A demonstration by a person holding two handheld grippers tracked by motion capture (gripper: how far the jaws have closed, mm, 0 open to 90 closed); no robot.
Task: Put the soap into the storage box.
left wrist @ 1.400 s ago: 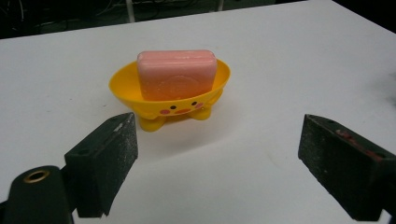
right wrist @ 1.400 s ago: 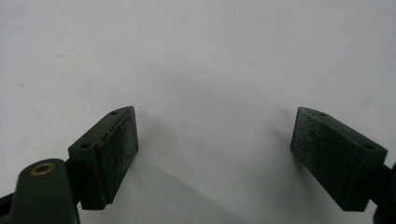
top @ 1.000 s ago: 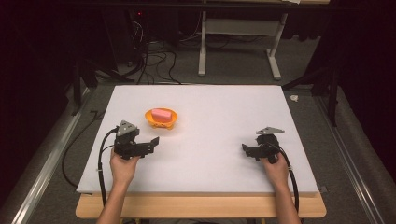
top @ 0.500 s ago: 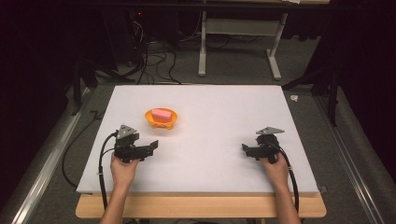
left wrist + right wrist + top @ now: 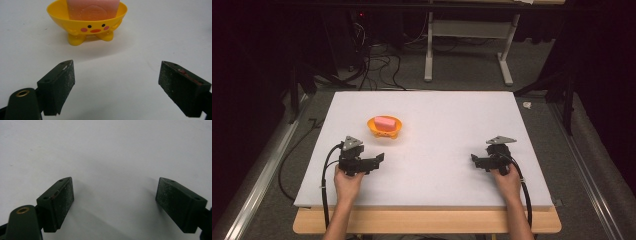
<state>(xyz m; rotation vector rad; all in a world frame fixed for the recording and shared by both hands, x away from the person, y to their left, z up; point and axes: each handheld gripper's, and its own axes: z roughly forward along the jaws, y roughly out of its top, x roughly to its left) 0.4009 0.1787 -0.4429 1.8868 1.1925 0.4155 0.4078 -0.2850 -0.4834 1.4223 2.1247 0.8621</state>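
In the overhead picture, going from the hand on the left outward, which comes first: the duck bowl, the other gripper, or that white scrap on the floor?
1. Yellow duck bowl, just ahead of the left gripper, slightly right.
2. Right gripper, across the table.
3. White scrap, on the floor past the table's far right corner.

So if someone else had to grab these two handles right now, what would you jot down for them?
Left gripper: open, nothing held, low over the white table, aimed at the yellow chick bowl just ahead of it.
Right gripper: open, nothing held, over bare table on the right side, apart from the bowl.
Things: the bowl stands upright on its little feet, left of the table's middle, with a pink soap bar sitting in it.
Done: nothing gripped so far.
Left: probably bring the left gripper forward to the bowl or the soap and close on it.
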